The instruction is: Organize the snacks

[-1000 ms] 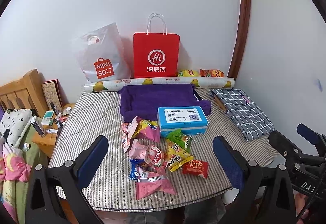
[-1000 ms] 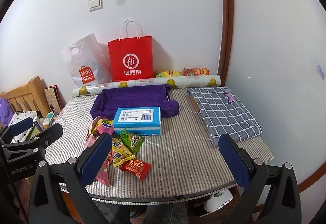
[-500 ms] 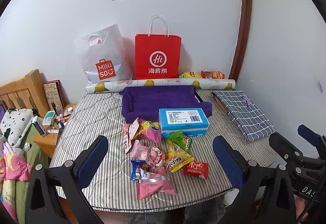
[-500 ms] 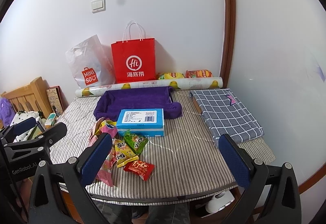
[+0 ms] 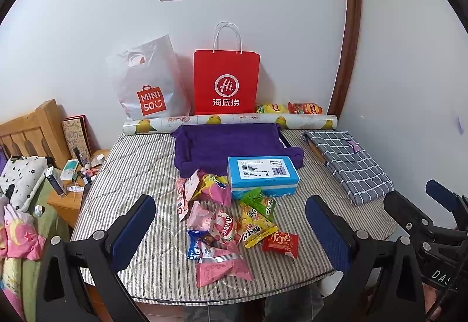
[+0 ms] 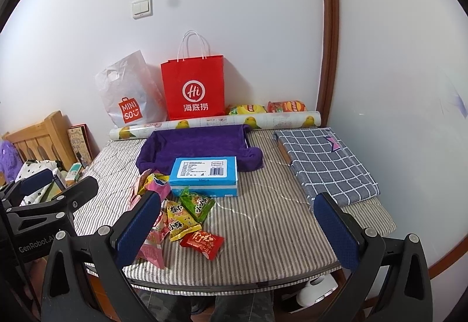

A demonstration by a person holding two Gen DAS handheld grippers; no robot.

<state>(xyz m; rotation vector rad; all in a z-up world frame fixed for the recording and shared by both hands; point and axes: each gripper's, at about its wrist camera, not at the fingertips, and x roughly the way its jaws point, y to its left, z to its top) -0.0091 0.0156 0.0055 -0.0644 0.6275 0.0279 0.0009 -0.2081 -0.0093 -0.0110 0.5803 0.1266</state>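
Both your left claw (image 5: pixel 231 229) and right claw (image 6: pixel 238 222) hang spread wide and empty over the striped mattress (image 6: pixel 263 228), its near edge carrying the snack packets (image 5: pixel 231 222), partly hidden in the right view behind your claw's left finger (image 6: pixel 140 222).

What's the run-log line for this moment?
left gripper: open, empty | right gripper: open, empty | snack packets: loose pile, untouched

the left gripper (image 5: pixel 231 222) hangs with jaws wide apart over a pile of snack packets (image 5: pixel 231 222) on the striped counter (image 5: pixel 140 164). a blue box (image 5: pixel 263 175) lies just behind them, touching a purple cloth (image 5: pixel 228 143).
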